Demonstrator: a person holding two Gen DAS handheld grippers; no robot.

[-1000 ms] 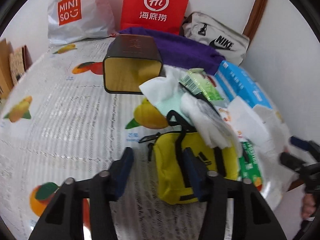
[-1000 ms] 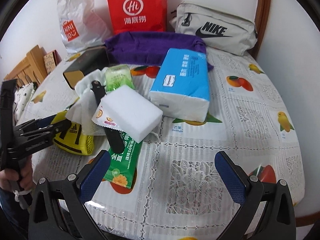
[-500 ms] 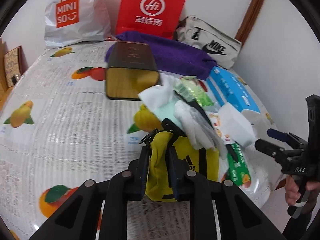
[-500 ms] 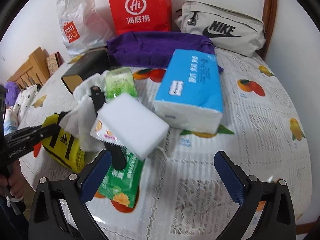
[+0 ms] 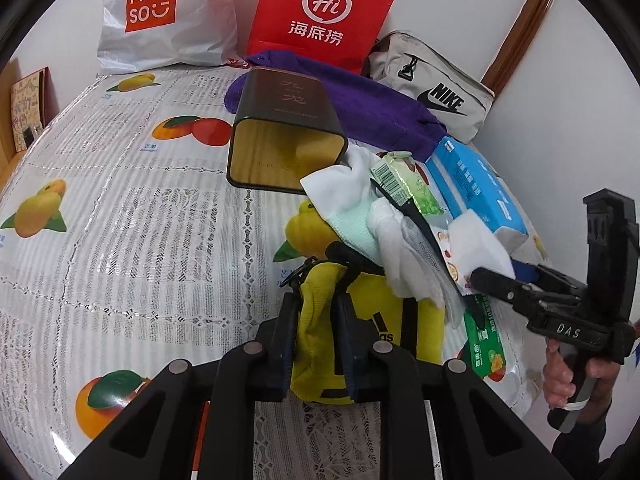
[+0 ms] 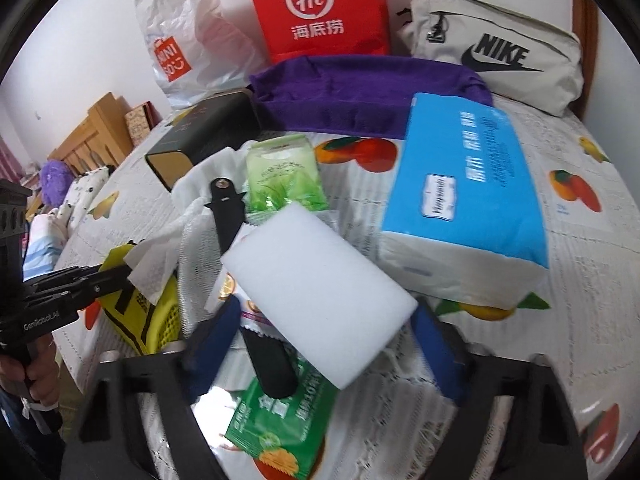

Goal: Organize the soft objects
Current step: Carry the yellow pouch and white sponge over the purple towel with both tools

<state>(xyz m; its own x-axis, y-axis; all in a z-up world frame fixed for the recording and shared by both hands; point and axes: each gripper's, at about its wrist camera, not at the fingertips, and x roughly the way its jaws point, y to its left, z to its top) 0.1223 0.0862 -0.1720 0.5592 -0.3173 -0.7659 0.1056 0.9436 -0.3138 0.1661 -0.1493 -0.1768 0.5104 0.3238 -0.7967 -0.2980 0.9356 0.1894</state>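
On the fruit-print tablecloth [image 6: 580,240], the white rectangular foam sponge [image 6: 320,296] lies atop the clutter, directly between the right gripper [image 6: 332,340] fingers, its long axis running diagonally from far-left to near-right. Those jaws have just been closing around it, not yet visibly pressing. The left gripper [image 5: 316,332] is pinched on the yellow fabric pouch [image 5: 396,320] nearby.

The tablecloth [image 5: 120,208] is white lace with printed oranges and yellow mangoes. The pouch [image 5: 372,320] is yellow with black straps, the sponge [image 6: 316,296] plain white, the tissue pack [image 6: 464,196] blue and white. The towel [image 6: 360,96] is purple, the bag [image 6: 320,8] red with a white logo.
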